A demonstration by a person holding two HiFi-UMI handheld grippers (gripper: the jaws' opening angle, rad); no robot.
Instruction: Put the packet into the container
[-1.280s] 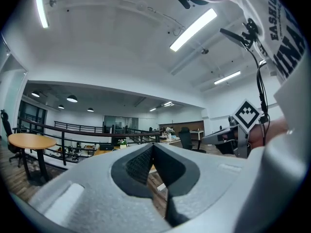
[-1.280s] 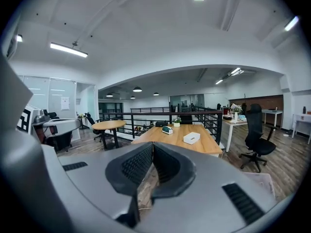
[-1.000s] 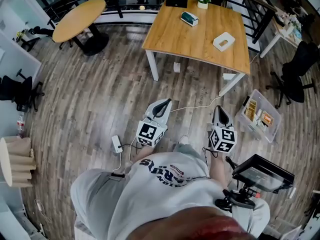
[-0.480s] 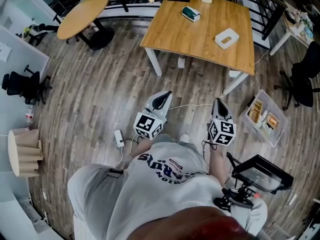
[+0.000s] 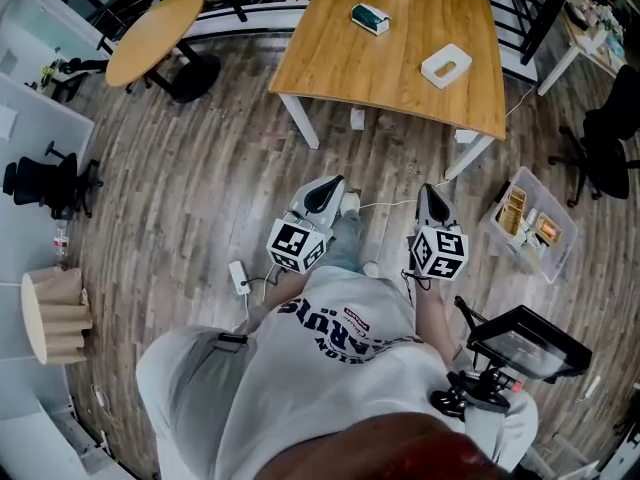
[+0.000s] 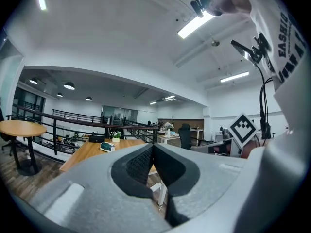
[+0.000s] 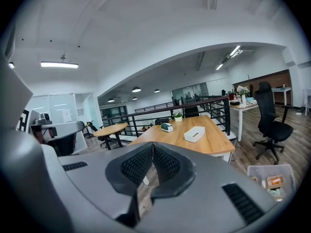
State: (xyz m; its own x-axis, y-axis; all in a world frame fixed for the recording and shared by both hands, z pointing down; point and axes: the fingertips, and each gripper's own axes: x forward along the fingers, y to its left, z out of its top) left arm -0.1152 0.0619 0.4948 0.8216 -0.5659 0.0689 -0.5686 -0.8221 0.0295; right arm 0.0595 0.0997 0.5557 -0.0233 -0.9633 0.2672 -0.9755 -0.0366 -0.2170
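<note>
The likely packet [image 5: 371,18], a small green-and-white thing, lies untouched on the wooden table [image 5: 385,83], toward its far edge. A white box-like container [image 5: 446,65] sits on the same table, nearer its right side and well apart from the packet. A clear bin [image 5: 528,226] with small items in it stands on the floor just off the table's near right corner. I cannot tell for certain which of the two the task means.

Both grippers hang over the floor on the table's near side, well short of it and pointing toward it. The left gripper [image 5: 330,184] has its jaws pressed together with nothing between them. The right gripper [image 5: 429,192] is likewise closed and empty.

By my reading this is the approach, with nothing picked up yet. The next move calls for closing on the table, parting one gripper's jaws and bringing them round the packet.
</note>
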